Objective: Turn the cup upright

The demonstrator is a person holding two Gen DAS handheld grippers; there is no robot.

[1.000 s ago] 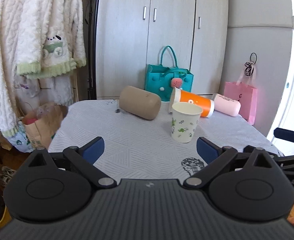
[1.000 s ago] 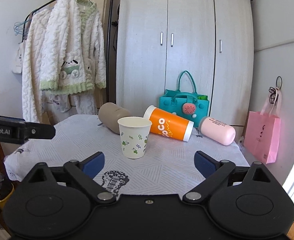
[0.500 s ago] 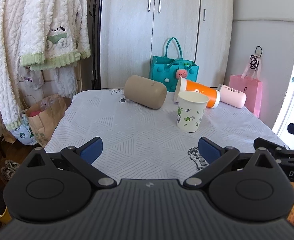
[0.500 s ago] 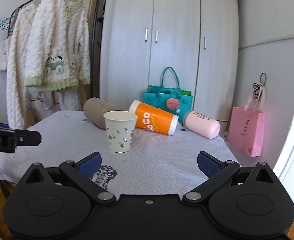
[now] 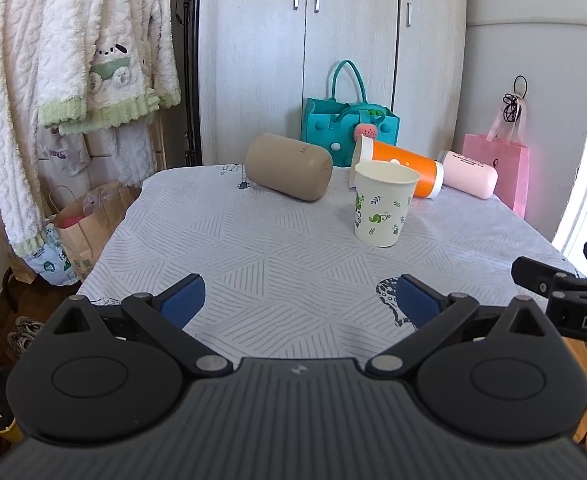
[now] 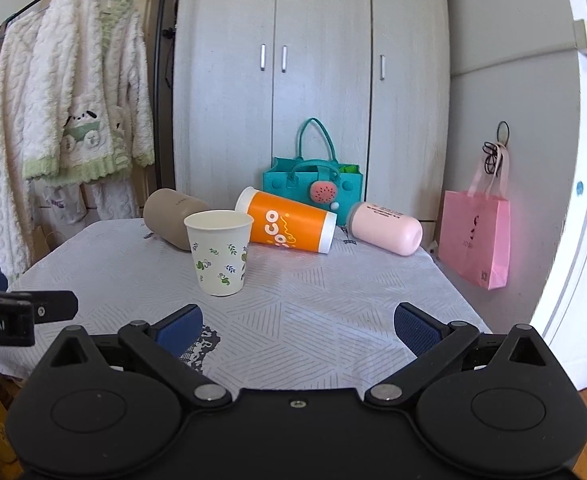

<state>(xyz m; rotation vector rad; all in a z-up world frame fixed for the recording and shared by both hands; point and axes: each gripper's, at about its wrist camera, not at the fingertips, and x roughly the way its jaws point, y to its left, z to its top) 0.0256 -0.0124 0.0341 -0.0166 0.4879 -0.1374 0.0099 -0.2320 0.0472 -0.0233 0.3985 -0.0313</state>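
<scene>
1. Paper cup (image 5: pixel 383 203) stands upright, mouth up, right of centre in the left view, on the table (image 5: pixel 253 248); flip judged complete for it.
2. Left claw (image 5: pixel 297 300) and right claw (image 6: pixel 298 322) are both spread wide, empty, well apart from the cup.
3. Count: one paper cup upright; three tumblers lying on their sides behind it: tan (image 5: pixel 287 172), orange (image 5: pixel 397 167), pink (image 5: pixel 469 174).
4. Whether those need righting cannot be told.
</scene>
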